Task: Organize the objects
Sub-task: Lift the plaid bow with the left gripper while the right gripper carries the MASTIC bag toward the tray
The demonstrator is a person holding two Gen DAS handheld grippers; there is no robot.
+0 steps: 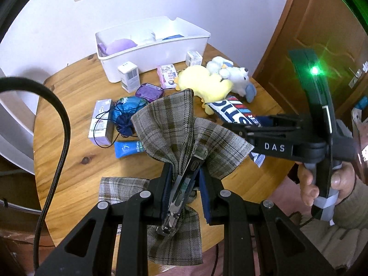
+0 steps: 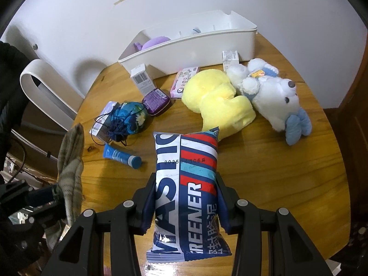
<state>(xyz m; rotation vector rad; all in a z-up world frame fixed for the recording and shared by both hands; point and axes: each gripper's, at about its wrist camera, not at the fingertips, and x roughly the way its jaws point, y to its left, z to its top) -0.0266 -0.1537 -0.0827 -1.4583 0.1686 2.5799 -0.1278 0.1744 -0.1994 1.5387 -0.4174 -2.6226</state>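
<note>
Wooden table [image 2: 264,172]: two plush toys [image 2: 218,99], one white bin [image 2: 195,48], three boxes [image 2: 142,79].

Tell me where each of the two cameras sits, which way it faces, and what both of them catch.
Left wrist: on the left gripper, looking down across the wooden table toward the white bin; its fingers clamp a plaid bow clip; the right gripper and a hand show.
Right wrist: on the right gripper, facing the same bin; its fingers grip a snack packet; the left gripper shows at lower left.
Shared: bin, yellow plush, blue tube.
</note>
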